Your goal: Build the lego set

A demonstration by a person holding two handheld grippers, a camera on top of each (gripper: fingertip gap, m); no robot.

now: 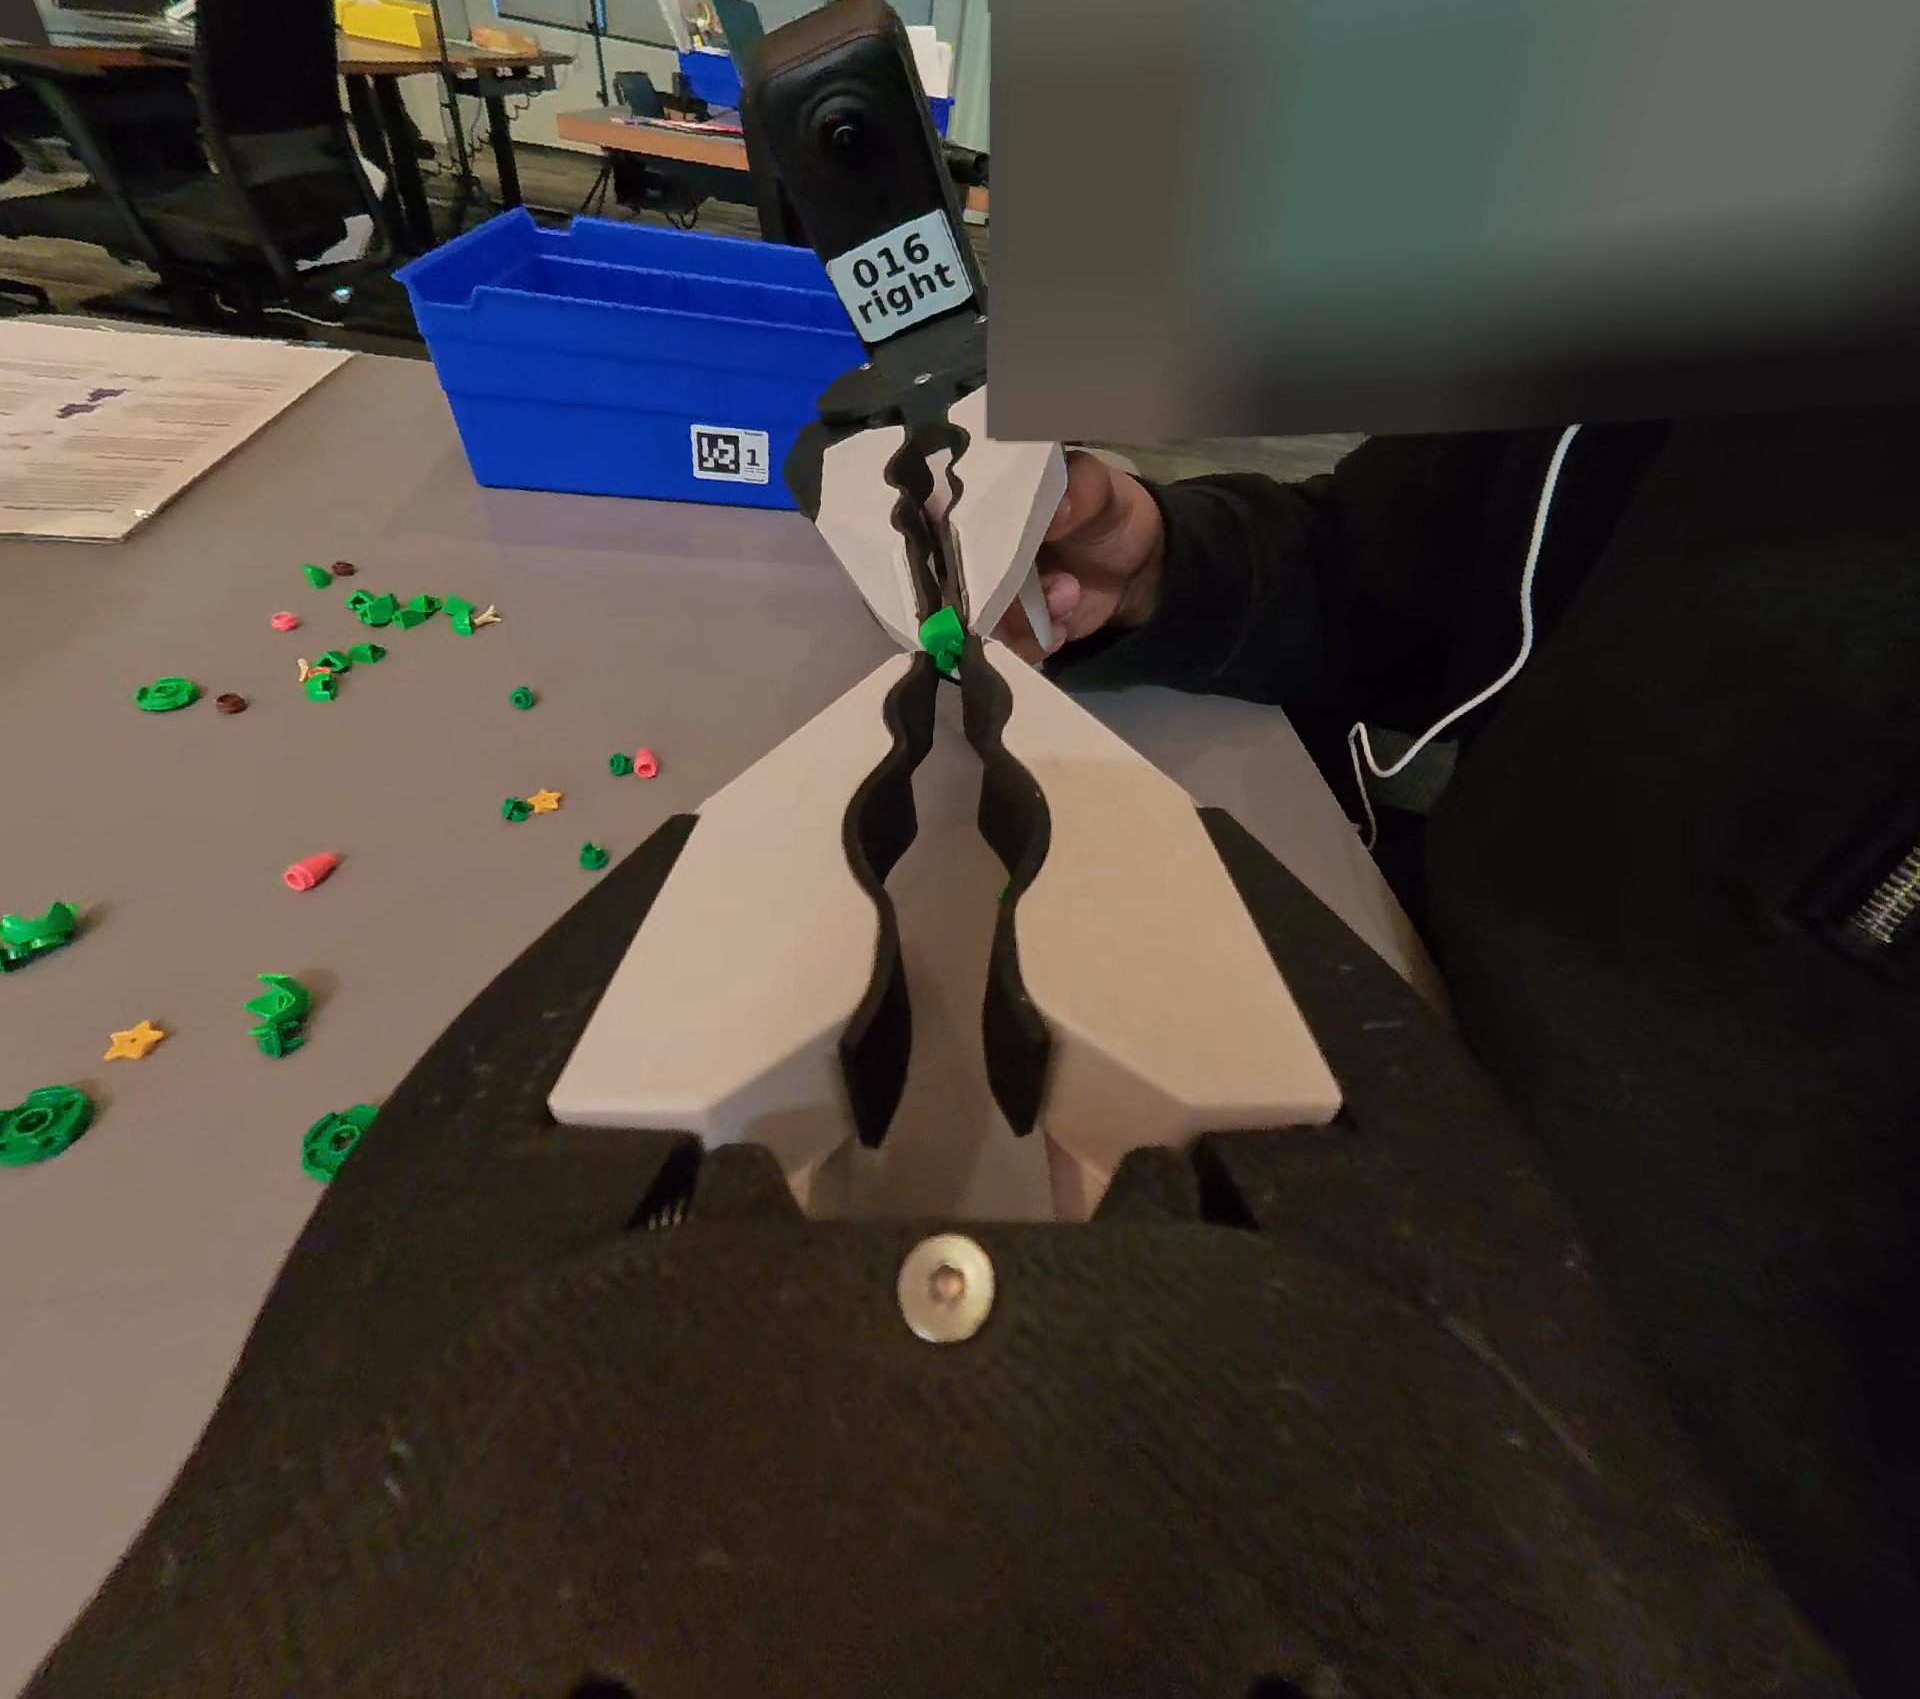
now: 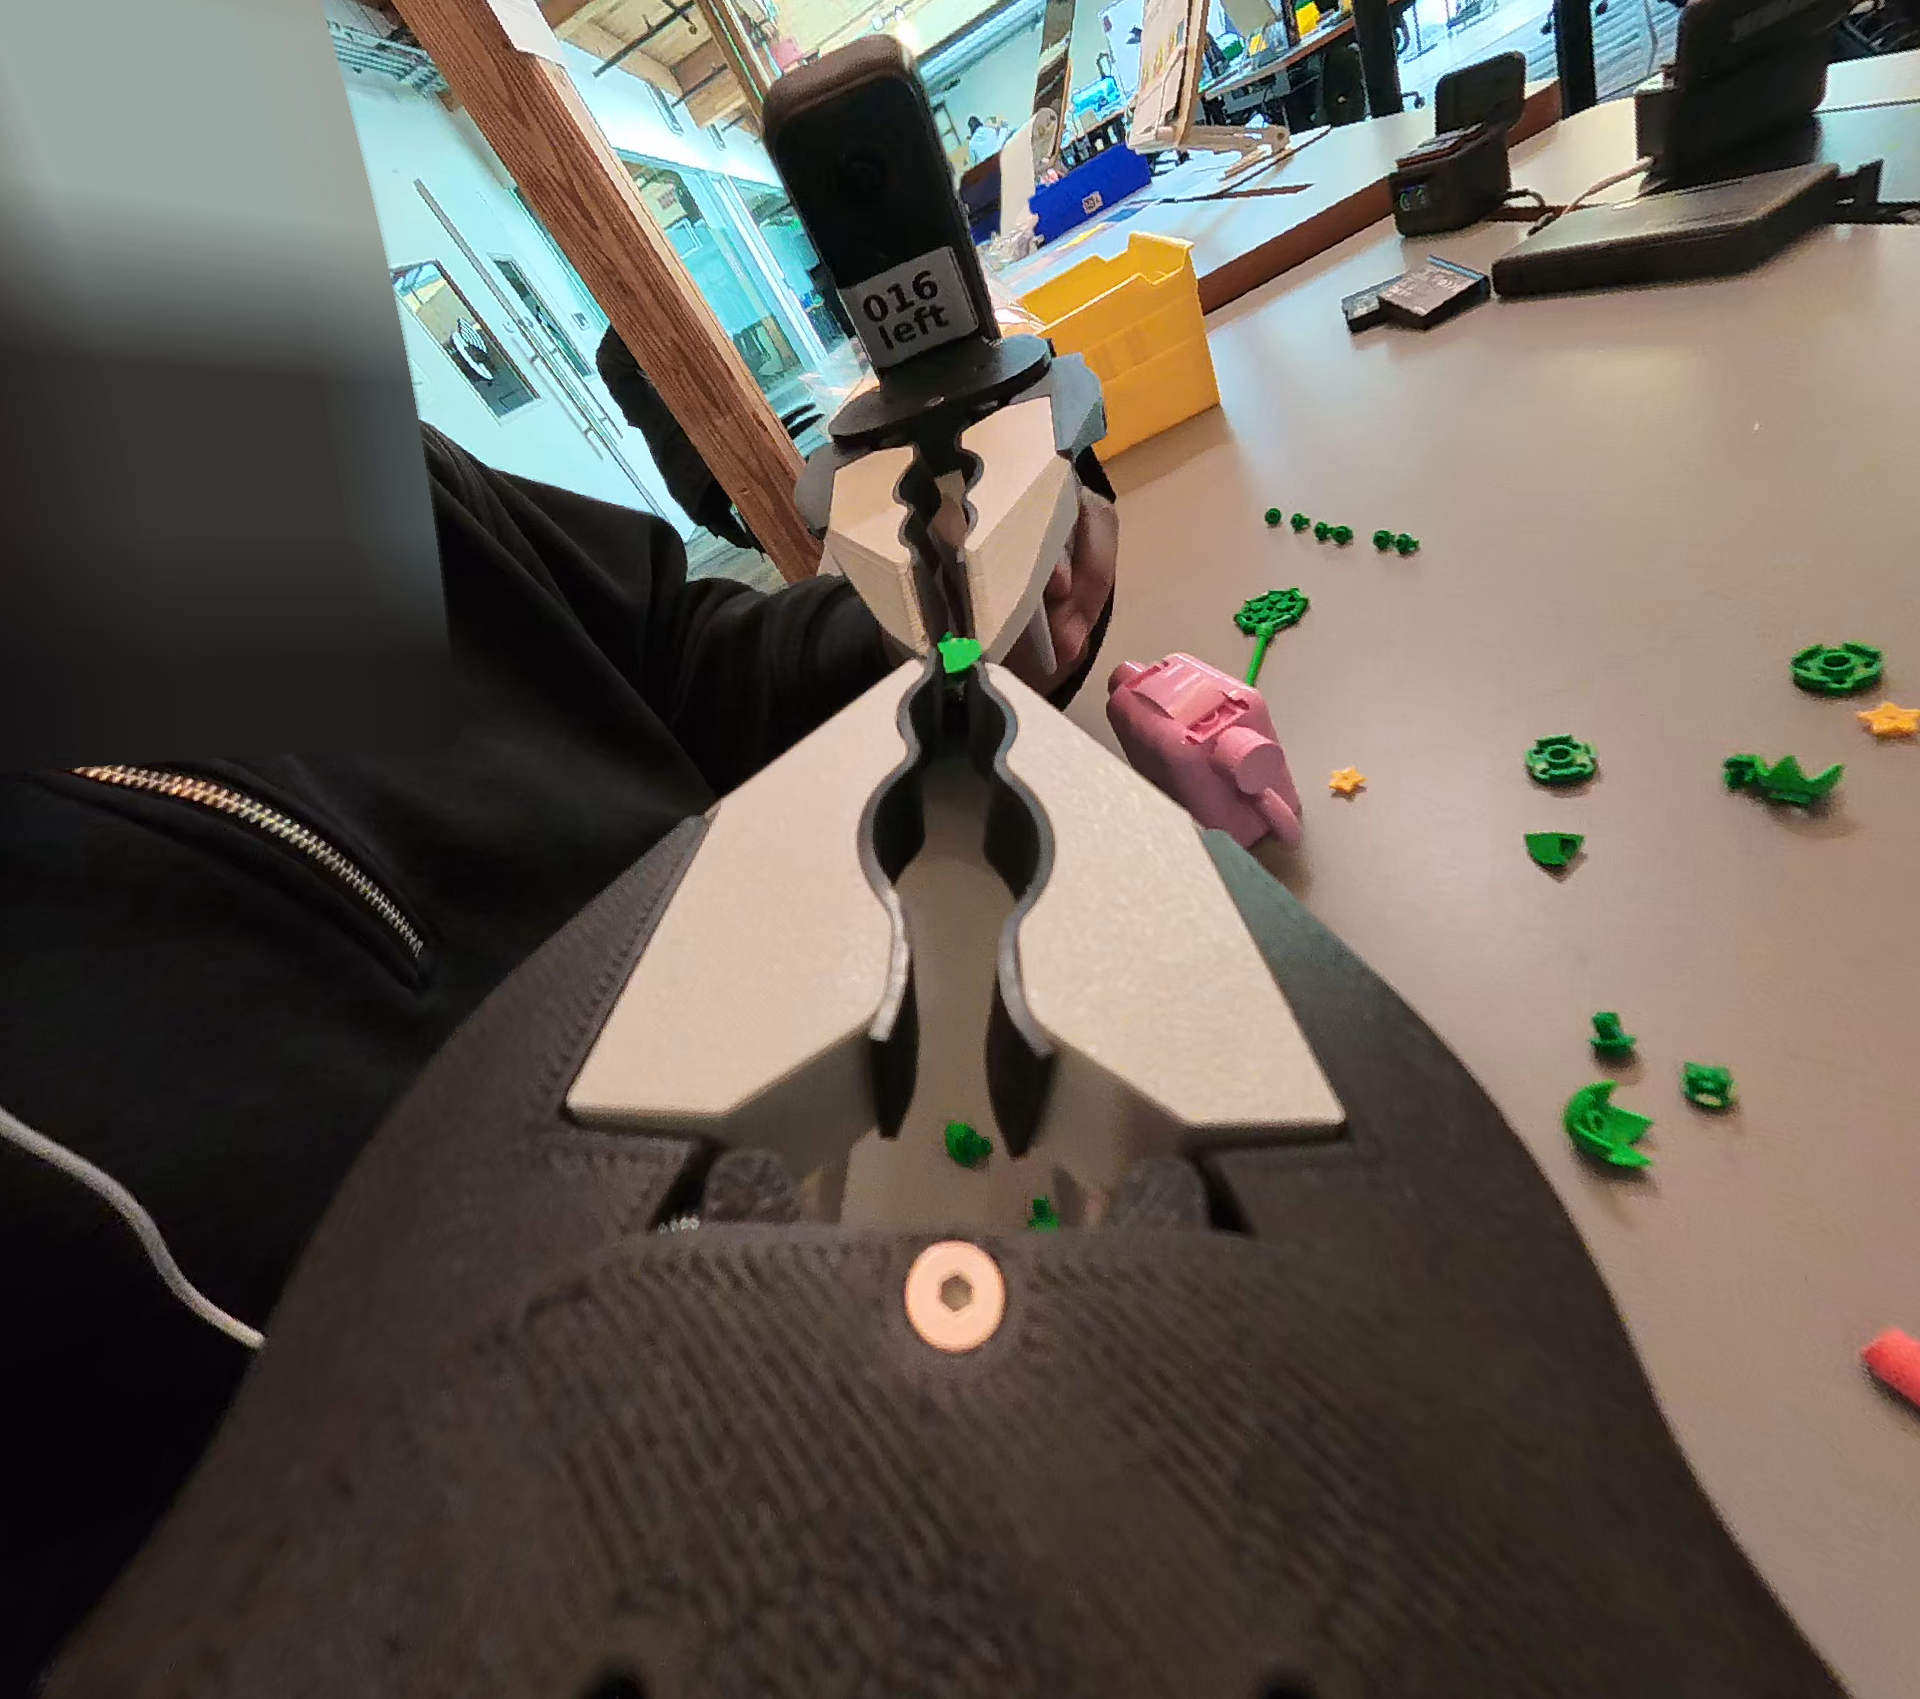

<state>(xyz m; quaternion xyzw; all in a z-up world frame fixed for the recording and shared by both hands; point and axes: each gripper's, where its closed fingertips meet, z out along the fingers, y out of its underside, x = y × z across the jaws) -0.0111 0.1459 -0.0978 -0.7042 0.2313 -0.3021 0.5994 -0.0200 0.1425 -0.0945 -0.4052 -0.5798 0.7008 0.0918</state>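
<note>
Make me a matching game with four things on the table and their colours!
Things:
1. storage bin with a square tag
2. star piece
3. cone-shaped piece
4. round piece with holes

Colours:
A. green
B. blue
C. pink-red
D. orange-yellow

Pairs: 1-B, 2-D, 3-C, 4-A

Bonus: the left gripper and the right gripper meet tip to tip above the table, and a little green piece sits right between them.
</note>
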